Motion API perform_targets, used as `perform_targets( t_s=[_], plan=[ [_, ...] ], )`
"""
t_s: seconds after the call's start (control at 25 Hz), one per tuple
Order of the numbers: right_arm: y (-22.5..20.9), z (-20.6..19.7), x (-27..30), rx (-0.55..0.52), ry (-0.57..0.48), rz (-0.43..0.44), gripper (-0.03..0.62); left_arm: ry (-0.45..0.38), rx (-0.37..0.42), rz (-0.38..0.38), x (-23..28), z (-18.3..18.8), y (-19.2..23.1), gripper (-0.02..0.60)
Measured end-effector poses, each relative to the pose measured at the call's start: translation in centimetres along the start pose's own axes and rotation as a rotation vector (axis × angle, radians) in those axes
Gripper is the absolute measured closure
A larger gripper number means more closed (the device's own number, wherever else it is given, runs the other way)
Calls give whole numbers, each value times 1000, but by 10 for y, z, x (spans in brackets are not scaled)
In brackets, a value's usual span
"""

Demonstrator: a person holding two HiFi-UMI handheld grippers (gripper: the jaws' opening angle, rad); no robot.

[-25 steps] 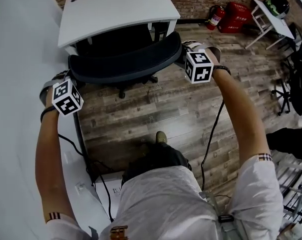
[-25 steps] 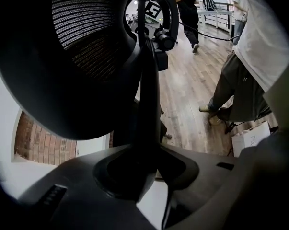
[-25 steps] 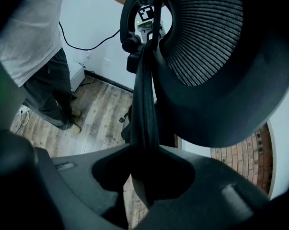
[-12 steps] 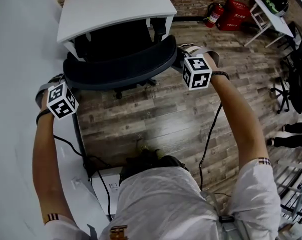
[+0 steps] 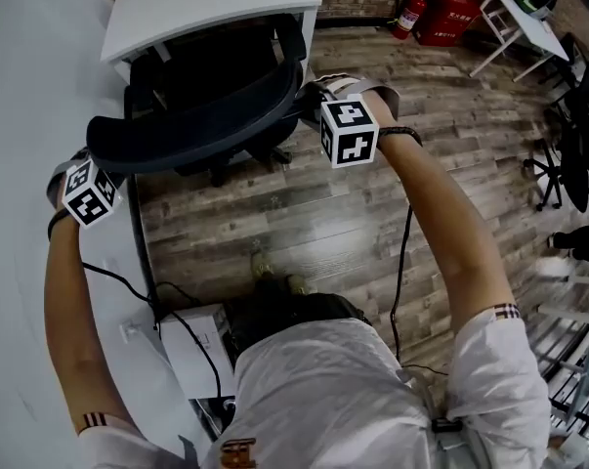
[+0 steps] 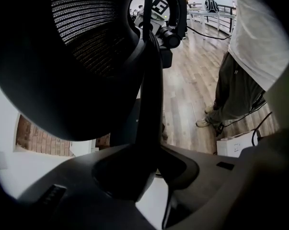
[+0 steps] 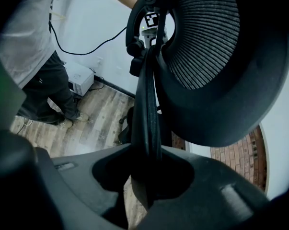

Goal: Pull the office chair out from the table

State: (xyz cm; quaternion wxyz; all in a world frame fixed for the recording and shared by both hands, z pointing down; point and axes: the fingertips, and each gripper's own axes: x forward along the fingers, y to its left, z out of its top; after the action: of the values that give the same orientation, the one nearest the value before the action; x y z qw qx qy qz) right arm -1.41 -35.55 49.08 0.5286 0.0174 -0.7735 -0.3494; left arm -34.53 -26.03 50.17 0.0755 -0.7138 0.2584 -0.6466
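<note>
Chair (image 5: 191, 125) has rolled further out from under the table (image 5: 206, 3) since a second ago, and both arms have drawn back with it. It stands on the wood floor (image 5: 323, 213), seat showing just in front of the table edge, backrest towards the person.

Left gripper (image 5: 101, 164): at the left end of the backrest, jaws part-way closed and clamped on its thin rim.

Right gripper (image 5: 312, 101): at the right end of the backrest, jaws narrow and pinching the rim the same way.

Far right, against the brick wall: fire extinguisher (image 5: 403, 13) beside a red box (image 5: 450, 22).
</note>
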Motion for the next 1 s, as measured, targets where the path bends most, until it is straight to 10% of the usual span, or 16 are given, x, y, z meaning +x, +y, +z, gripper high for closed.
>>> perform_targets(
  t_s=[1.0],
  plan=[
    [153, 73, -92, 7, 0, 10, 488, -6, -8, 1, -94, -8, -173, 451]
  ],
)
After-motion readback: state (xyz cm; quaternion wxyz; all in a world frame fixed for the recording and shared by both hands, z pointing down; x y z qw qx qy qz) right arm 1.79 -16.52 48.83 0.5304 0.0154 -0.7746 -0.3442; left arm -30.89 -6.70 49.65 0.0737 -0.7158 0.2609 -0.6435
